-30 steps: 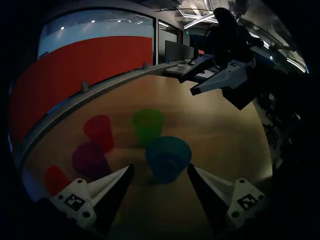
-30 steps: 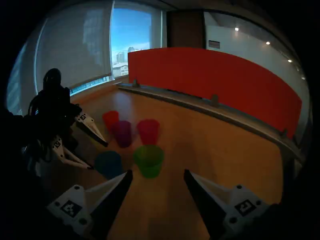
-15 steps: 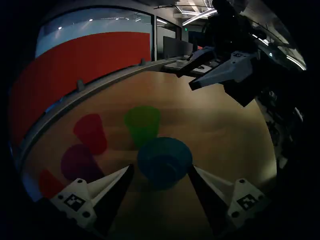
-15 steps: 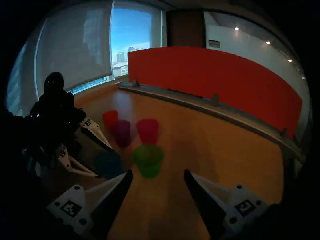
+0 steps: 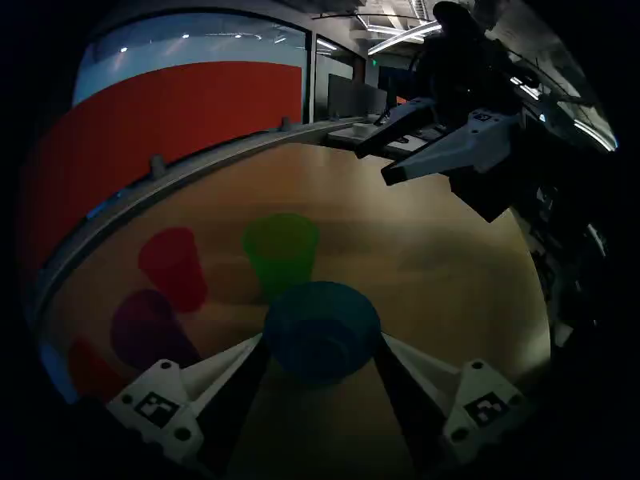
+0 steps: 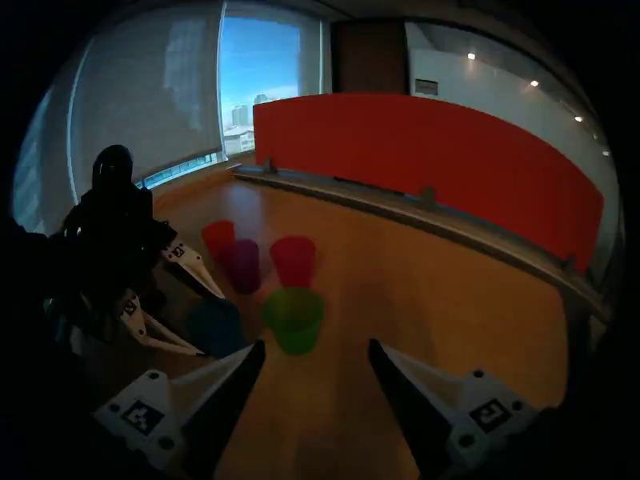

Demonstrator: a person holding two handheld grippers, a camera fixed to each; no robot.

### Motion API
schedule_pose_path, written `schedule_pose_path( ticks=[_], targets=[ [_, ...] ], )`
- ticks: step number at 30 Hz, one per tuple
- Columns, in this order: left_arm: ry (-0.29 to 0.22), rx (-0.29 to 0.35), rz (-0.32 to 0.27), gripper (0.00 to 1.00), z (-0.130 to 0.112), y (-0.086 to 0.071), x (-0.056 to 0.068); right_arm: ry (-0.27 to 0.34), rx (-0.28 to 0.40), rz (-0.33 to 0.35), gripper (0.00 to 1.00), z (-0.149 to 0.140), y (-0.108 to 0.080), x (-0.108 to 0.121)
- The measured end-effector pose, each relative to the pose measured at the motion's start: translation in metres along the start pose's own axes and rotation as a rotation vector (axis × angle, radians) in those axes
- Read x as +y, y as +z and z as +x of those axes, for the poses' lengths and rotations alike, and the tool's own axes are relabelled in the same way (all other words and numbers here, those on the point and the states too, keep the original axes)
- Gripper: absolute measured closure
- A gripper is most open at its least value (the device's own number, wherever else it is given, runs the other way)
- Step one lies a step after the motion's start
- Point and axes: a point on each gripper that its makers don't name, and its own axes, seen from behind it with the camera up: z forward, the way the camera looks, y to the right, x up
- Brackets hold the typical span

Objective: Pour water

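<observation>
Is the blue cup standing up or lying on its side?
Standing up. The blue cup sits on its base on the wooden table, with its round open rim facing up.

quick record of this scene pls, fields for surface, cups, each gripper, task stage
surface: wooden table
cups: five standing in a cluster: blue cup, green cup, red cup, purple cup, second red cup
left gripper: open, one finger on either side of the blue cup; contact cannot be told
right gripper: open, holding nothing, above the table, pointing toward the green cup
task stage: no cup lifted or tilted yet
cup contents: too dark to tell
</observation>
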Motion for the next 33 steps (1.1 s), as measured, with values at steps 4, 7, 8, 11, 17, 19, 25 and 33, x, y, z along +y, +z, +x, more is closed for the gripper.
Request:
schedule_pose_path(
  ticks=[4, 7, 8, 11, 17, 19, 25, 33],
  targets=[
    [0.013, 0.004, 0.001, 0.15, 0.000, -0.001, 0.000, -0.001, 0.000, 0.001, 0.01, 0.000, -0.001, 0.000],
    [0.021, 0.005, -0.002, 0.15, -0.001, -0.002, 0.001, -0.003, -0.002, -0.001, 0.01, 0.000, -0.001, 0.000],
    [0.023, 0.005, -0.003, 0.15, -0.002, -0.003, 0.001, -0.003, -0.002, -0.001, 0.01, -0.001, -0.001, 0.000],
    [0.022, 0.006, -0.005, 0.15, -0.002, -0.004, 0.001, -0.001, -0.003, -0.001, 0.01, -0.001, -0.001, 0.000],
    [0.018, 0.007, -0.001, 0.15, -0.005, -0.010, 0.000, -0.003, -0.003, -0.001, 0.01, 0.000, -0.001, -0.001],
    [0.017, 0.009, 0.001, 0.15, -0.005, -0.013, -0.001, -0.004, -0.003, -0.001, 0.01, 0.001, -0.001, -0.001],
    [0.009, 0.040, 0.008, 0.15, 0.002, -0.024, -0.002, -0.006, -0.002, 0.000, 0.00, 0.002, 0.000, -0.003],
    [-0.002, 0.111, 0.028, 0.15, 0.021, -0.046, -0.005, -0.010, -0.003, 0.001, 0.01, 0.003, 0.002, -0.006]
  ],
)
